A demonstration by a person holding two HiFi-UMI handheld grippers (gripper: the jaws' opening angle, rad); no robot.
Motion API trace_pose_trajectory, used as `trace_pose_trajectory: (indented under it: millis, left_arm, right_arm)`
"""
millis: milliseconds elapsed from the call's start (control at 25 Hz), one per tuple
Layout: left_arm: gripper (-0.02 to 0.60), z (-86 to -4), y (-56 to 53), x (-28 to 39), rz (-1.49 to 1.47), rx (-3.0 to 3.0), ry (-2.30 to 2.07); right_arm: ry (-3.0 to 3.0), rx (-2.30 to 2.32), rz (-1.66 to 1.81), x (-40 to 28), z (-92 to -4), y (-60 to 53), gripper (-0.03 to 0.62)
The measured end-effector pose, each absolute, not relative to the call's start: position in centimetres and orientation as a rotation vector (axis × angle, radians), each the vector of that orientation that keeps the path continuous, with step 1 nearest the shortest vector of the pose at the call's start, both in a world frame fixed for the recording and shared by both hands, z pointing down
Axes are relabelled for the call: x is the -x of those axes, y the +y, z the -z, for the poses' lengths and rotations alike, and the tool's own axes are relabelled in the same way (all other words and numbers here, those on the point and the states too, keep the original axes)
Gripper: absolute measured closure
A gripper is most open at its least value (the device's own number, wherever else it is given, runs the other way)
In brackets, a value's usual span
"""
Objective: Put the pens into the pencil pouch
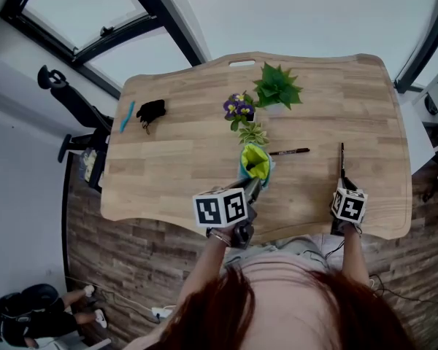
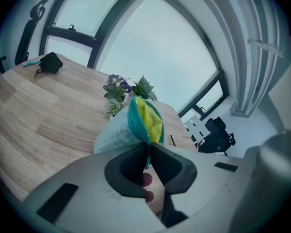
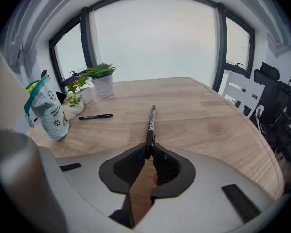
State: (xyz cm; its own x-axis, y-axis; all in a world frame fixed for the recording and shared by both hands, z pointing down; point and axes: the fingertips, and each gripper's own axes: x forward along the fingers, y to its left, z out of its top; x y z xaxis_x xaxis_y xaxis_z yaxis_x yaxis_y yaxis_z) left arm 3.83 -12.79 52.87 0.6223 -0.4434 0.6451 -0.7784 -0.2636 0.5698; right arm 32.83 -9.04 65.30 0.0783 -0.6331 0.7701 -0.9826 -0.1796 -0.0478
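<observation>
A pale green pencil pouch [image 1: 255, 163] with a teal zip and yellow lining stands with its mouth open at the table's front middle. My left gripper [image 1: 252, 188] is shut on the pouch's zip edge [image 2: 146, 139]; the pouch body [image 2: 117, 130] rises just beyond the jaws. My right gripper [image 1: 342, 183] is shut on the near end of a black pen [image 3: 149, 130], which points away from me over the table [image 3: 199, 115]. The held pen [image 1: 342, 159] lies right of the pouch. A second black pen [image 1: 290, 152] lies on the wood between them, also the loose pen [image 3: 95, 116].
Three small potted plants [image 1: 276, 87] stand in a row behind the pouch. A black clip-like object [image 1: 151, 112] and a blue pen [image 1: 126, 116] lie at the far left of the table. Office chairs [image 3: 276, 110] stand beyond the table's right edge.
</observation>
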Motion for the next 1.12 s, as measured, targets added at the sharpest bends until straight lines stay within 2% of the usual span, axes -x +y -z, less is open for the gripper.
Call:
trace_pose_trajectory:
  millis: [1120]
  left_arm:
    - [0.561, -51.8, -14.6, -1.5, -0.497, -1.991, -0.752]
  right_arm:
    - [-1.858, -1.759, -0.793, -24.0, -55.5, -11.0, 0.545]
